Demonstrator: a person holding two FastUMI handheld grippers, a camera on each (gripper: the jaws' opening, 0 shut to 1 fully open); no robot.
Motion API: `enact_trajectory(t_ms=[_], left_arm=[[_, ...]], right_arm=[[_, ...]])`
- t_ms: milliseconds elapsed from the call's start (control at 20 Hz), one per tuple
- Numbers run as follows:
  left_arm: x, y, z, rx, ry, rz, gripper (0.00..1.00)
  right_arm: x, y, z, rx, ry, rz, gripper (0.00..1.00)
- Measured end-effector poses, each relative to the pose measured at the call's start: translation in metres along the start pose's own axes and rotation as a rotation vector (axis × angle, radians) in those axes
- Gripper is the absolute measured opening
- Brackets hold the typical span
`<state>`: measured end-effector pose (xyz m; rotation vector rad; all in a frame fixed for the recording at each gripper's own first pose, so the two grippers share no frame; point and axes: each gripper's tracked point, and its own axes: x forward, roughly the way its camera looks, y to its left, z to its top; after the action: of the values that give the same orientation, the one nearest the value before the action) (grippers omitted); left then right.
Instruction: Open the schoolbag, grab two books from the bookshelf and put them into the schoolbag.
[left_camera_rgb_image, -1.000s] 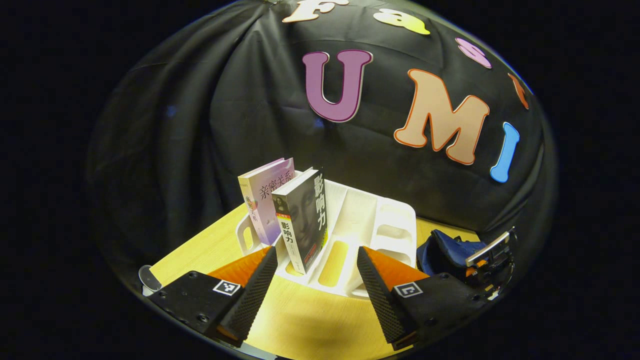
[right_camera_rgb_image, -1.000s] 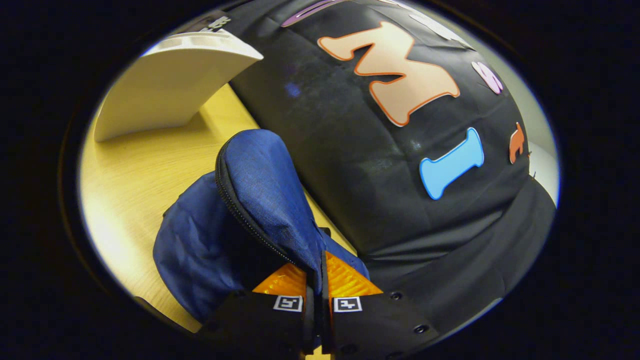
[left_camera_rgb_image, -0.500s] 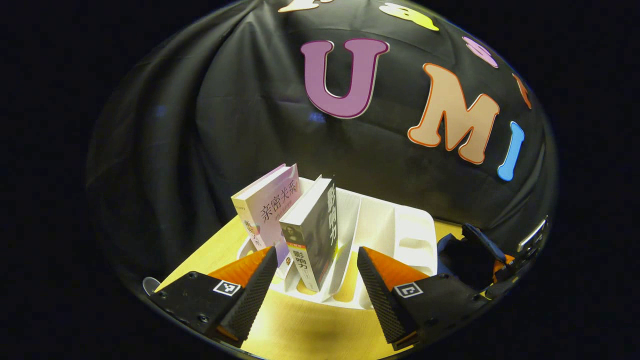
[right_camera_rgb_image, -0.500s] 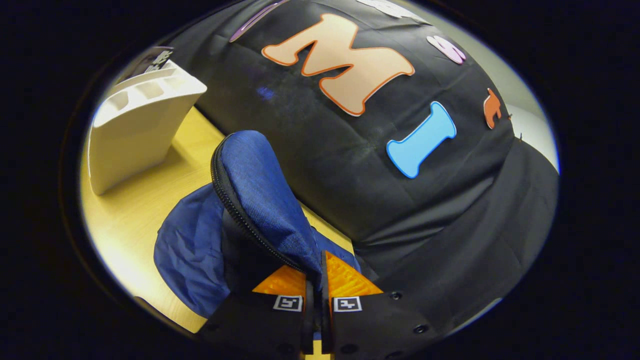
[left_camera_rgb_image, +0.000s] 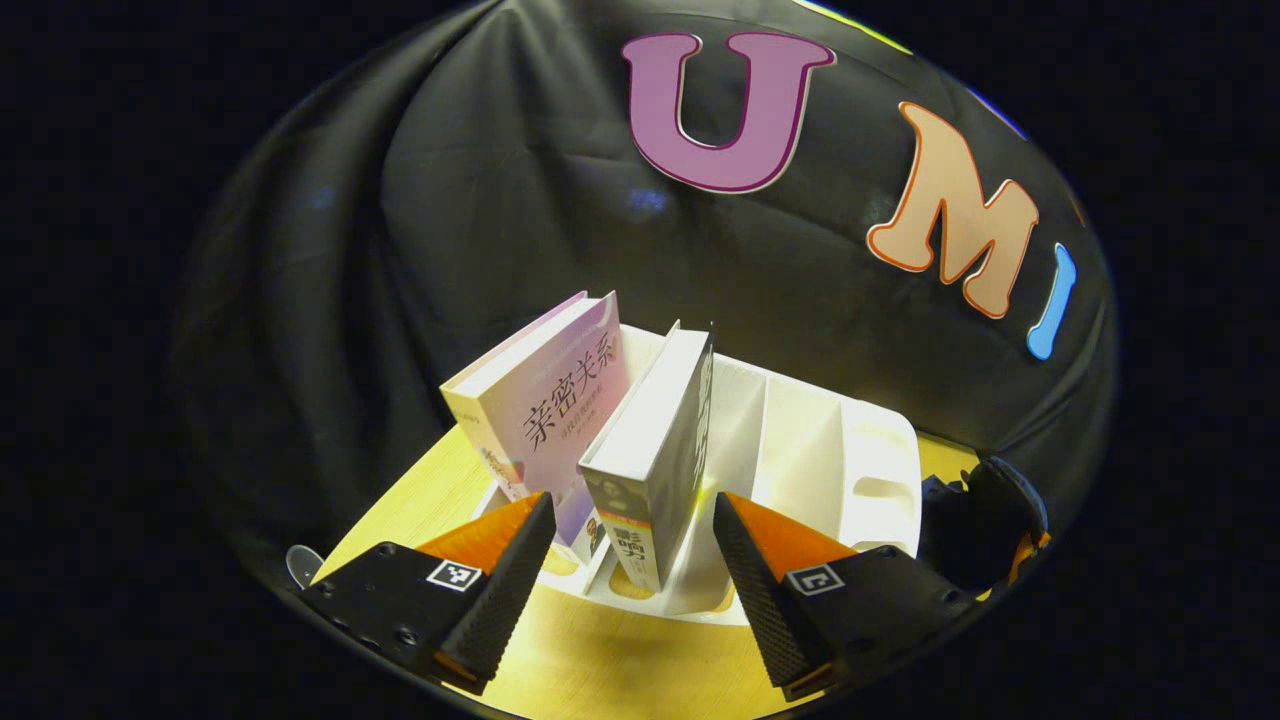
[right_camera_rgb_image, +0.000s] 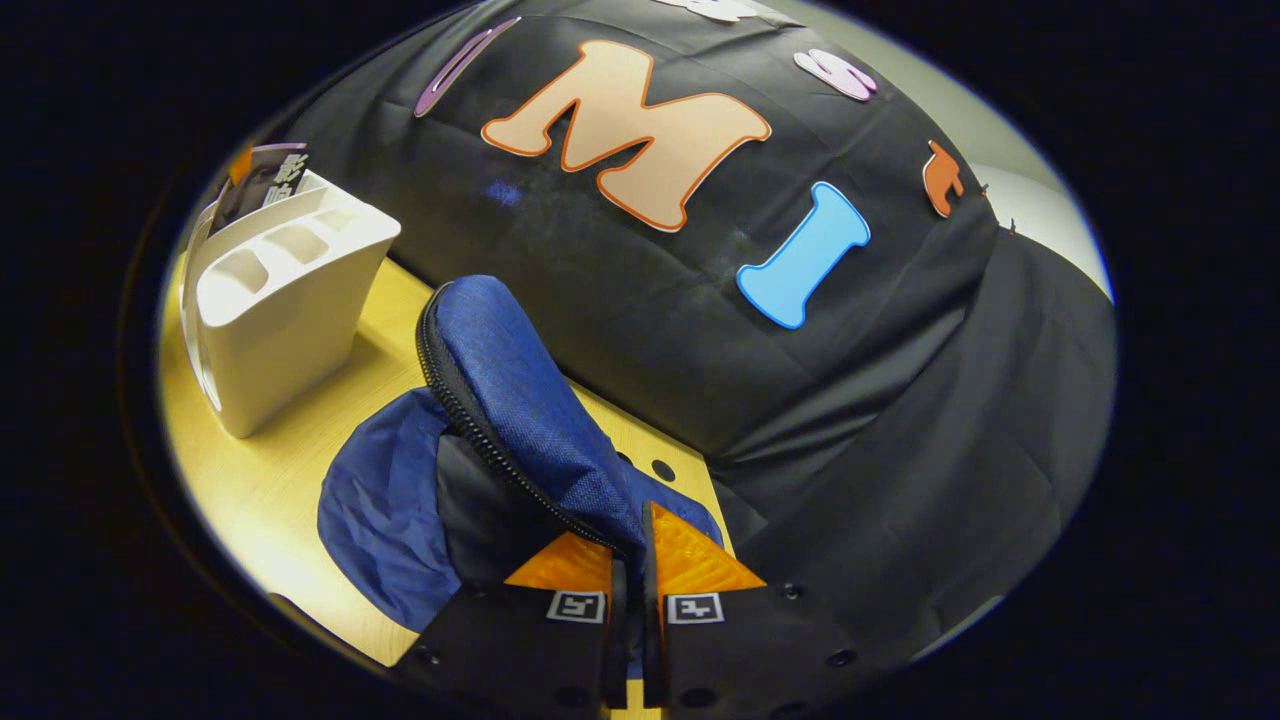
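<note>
The left gripper (left_camera_rgb_image: 632, 560) hangs with its fingers spread wide just in front of a white bookshelf (left_camera_rgb_image: 800, 440) that stands on the yellow wooden desk (left_camera_rgb_image: 600, 665). Two books stand tilted in the shelf's left slots: a pale pink book (left_camera_rgb_image: 550, 410) on the far left and, beside it, a dark book (left_camera_rgb_image: 655, 450) whose spine end lies between the spread fingers, touched by neither. At the right edge of the left gripper view, the dark shape of the schoolbag (left_camera_rgb_image: 975, 515) sits next to the shelf. In the right gripper view, the right gripper (right_camera_rgb_image: 630, 575) is clamped on the blue schoolbag's (right_camera_rgb_image: 500, 400) zipped flap, holding it raised above the crumpled body of the bag on the desk (right_camera_rgb_image: 260, 480). The bookshelf (right_camera_rgb_image: 285, 300) stands near the bag on its left, apart from it.
</note>
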<state>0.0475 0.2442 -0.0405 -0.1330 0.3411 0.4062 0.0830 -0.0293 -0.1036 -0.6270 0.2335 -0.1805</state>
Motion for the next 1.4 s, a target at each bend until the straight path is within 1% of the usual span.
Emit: enact_trajectory(t_ms=[50,150,200,300,400,450,600,750,900,950,1000,1050,1100,1150,1200,1250,1300,1350,1400], left_arm=[[0.004,-0.002,0.004,0.007,0.012,-0.018,0.94],[0.010,-0.006,0.009,0.021,0.047,-0.051,0.92],[0.014,-0.008,0.013,0.031,0.065,-0.064,0.92],[0.021,-0.011,0.018,0.058,0.114,-0.087,0.90],[0.027,-0.017,0.022,0.088,0.162,-0.115,0.89],[0.031,-0.019,0.022,0.110,0.189,-0.125,0.82],[0.039,-0.023,0.017,0.181,0.297,-0.153,0.81],[0.045,-0.029,0.012,0.217,0.412,-0.172,0.76],[0.052,-0.036,0.010,0.256,0.482,-0.185,0.77],[0.055,-0.037,0.010,0.277,0.502,-0.182,0.72],[0.057,-0.039,0.010,0.297,0.517,-0.181,0.71],[0.061,-0.041,0.009,0.312,0.531,-0.181,0.75],[0.064,-0.041,0.007,0.320,0.548,-0.178,0.69],[0.066,-0.043,0.005,0.325,0.568,-0.178,0.67],[0.070,-0.043,0.001,0.326,0.587,-0.175,0.71],[0.073,-0.043,-0.004,0.326,0.611,-0.169,0.58],[0.076,-0.042,-0.007,0.323,0.629,-0.161,0.59],[0.080,-0.041,-0.011,0.319,0.650,-0.149,0.49],[0.081,-0.040,-0.015,0.315,0.672,-0.145,0.46]], right_arm=[[-0.003,-0.001,-0.001,0.007,0.005,-0.004,0.07],[-0.009,-0.003,-0.005,0.019,0.013,-0.012,0.05],[-0.011,-0.003,-0.005,0.023,0.018,-0.016,0.06],[-0.013,-0.004,-0.009,0.028,0.024,-0.020,0.12],[-0.014,-0.004,-0.009,0.029,0.029,-0.026,0.12],[-0.015,-0.003,-0.011,0.031,0.034,-0.027,0.12],[-0.022,0.002,-0.013,0.042,0.043,-0.029,0.09],[-0.024,0.005,-0.014,0.041,0.044,-0.035,0.11],[-0.027,0.006,-0.015,0.043,0.048,-0.043,0.12],[-0.028,0.005,-0.016,0.046,0.050,-0.046,0.12],[-0.029,0.006,-0.016,0.049,0.052,-0.050,0.12],[-0.029,0.006,-0.016,0.051,0.054,-0.053,0.12],[-0.031,0.006,-0.016,0.053,0.057,-0.055,0.12],[-0.031,0.006,-0.017,0.055,0.058,-0.058,0.12],[-0.032,0.006,-0.016,0.056,0.059,-0.059,0.12],[-0.032,0.006,-0.016,0.057,0.061,-0.061,0.12],[-0.032,0.006,-0.017,0.059,0.062,-0.063,0.12],[-0.033,0.006,-0.017,0.059,0.063,-0.063,0.12],[-0.034,0.005,-0.017,0.059,0.063,-0.064,0.12]])
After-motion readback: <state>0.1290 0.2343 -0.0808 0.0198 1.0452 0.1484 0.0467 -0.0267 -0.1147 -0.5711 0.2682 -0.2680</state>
